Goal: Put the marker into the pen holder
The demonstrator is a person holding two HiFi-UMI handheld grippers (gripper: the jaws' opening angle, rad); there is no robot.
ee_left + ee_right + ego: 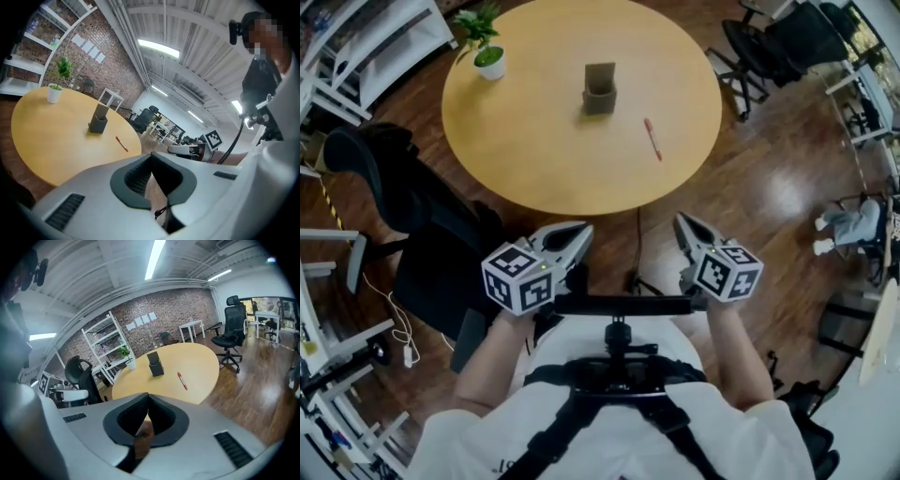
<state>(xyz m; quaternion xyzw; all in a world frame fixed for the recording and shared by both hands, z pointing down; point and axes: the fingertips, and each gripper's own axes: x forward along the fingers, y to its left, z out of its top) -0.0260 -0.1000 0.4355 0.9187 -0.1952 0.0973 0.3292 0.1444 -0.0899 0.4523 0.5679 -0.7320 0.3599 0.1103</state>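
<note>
Sharing one table: one marker, one pen holder.

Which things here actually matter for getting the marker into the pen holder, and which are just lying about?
For the job:
red marker
pen holder
round table they rest on

Just lying about:
potted plant at the table's far left edge
black chair left of the table
office chair to the right of the table

Loft office, round table, swivel chairs, white shelving, brick wall
</note>
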